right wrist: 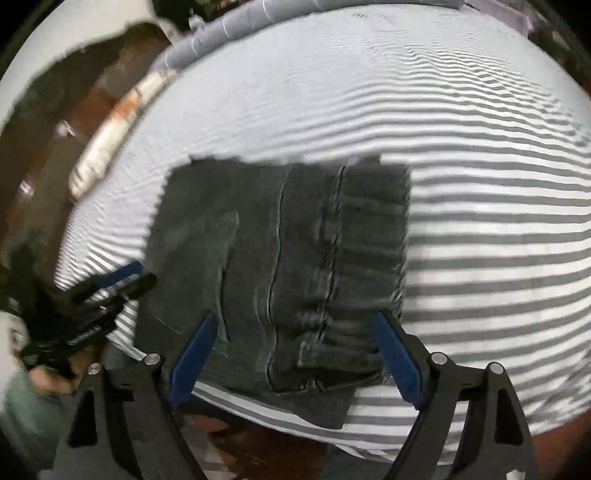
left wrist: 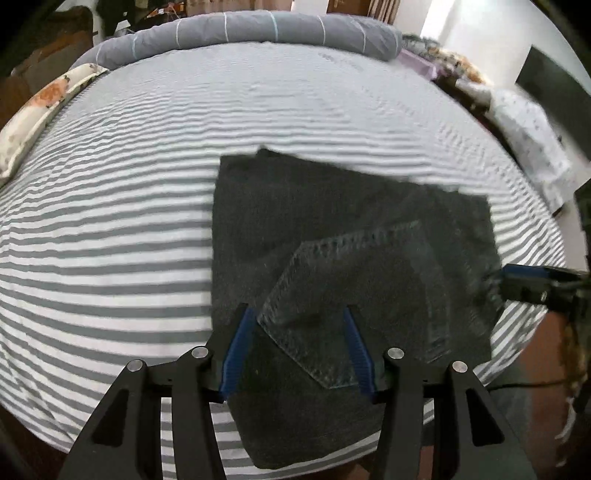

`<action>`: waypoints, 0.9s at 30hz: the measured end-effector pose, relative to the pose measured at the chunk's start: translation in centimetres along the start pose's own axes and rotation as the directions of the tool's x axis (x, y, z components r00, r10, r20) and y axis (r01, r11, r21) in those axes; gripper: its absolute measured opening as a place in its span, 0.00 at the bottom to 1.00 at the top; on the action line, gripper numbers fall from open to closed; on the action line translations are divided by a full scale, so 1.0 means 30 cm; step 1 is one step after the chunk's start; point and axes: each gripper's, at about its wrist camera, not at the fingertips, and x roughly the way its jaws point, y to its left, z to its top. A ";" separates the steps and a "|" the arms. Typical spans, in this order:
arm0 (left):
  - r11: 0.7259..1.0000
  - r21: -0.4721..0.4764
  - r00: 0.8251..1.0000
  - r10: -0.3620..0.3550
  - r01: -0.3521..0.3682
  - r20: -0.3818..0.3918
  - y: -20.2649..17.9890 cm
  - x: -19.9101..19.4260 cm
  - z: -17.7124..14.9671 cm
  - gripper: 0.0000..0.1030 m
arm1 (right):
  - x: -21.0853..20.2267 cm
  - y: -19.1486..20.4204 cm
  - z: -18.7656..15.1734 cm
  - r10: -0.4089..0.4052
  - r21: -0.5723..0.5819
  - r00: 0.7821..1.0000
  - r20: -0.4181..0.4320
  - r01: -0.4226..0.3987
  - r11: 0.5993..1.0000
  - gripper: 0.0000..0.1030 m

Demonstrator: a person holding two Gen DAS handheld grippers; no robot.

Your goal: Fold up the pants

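Dark denim jeans [left wrist: 351, 266] sit folded into a compact rectangle on the grey-and-white striped bedsheet [left wrist: 110, 221]. Left gripper [left wrist: 297, 314] and right gripper [right wrist: 295, 321] both hover over them, jaws spread wide, holding nothing.

The left gripper [left wrist: 298, 314] hangs over the dark folded pants [left wrist: 351, 266], its blue fingers [left wrist: 236, 354] spread apart with a stitched back pocket [left wrist: 354, 310] between them. The pants lie flat on the striped bed [left wrist: 110, 229]. Off to its right, the right gripper [left wrist: 517, 275] meets the pants' edge, blurred. A grey bolster [left wrist: 258, 33] lies far ahead.
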 end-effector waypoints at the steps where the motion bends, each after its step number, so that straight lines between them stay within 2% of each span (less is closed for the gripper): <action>1: 1.000 -0.005 1.000 -0.003 0.003 0.010 0.014 -0.010 0.008 0.50 | -0.021 -0.030 0.017 0.030 0.012 0.999 0.016 -0.030 0.999 0.82; 5: 0.996 -0.054 0.997 -0.074 0.076 0.027 0.101 -0.030 0.042 0.52 | -0.044 -0.158 0.055 0.141 0.085 0.989 0.031 -0.143 0.986 0.83; 7: 0.985 -0.108 0.991 -0.133 0.135 0.021 0.142 -0.024 0.039 0.53 | -0.033 -0.226 0.044 0.217 0.137 0.976 0.029 -0.219 0.966 0.83; 10: 0.964 -0.168 0.978 -0.210 0.207 0.000 0.208 0.011 0.038 0.53 | 0.009 -0.293 0.021 0.331 0.174 0.943 -0.001 -0.326 0.929 0.83; 14: 0.953 -0.192 0.969 -0.244 0.234 -0.030 0.235 0.053 0.028 0.53 | 0.075 -0.340 0.016 0.432 0.205 0.902 0.002 -0.423 0.882 0.83; 16: 0.946 -0.203 0.963 -0.265 0.253 -0.036 0.244 0.070 0.024 0.53 | 0.104 -0.350 0.015 0.488 0.209 0.873 0.019 -0.481 0.852 0.83; 19: 0.937 -0.210 0.955 -0.293 0.278 -0.045 0.248 0.099 0.013 0.53 | 0.135 -0.356 0.013 0.545 0.211 0.838 0.043 -0.540 0.814 0.83; 23: 0.939 -0.184 0.952 -0.304 0.292 -0.038 0.234 0.118 0.012 0.56 | 0.171 -0.344 0.026 0.580 0.196 0.813 0.042 -0.576 0.794 0.76; 25: 0.939 -0.171 0.951 -0.309 0.299 -0.031 0.227 0.120 0.014 0.58 | 0.195 -0.326 0.038 0.574 0.189 0.819 0.021 -0.567 0.802 0.72; 27: 0.944 -0.150 0.953 -0.301 0.294 -0.028 0.219 0.121 0.016 0.58 | 0.195 -0.313 0.041 0.574 0.168 0.819 0.016 -0.568 0.806 0.72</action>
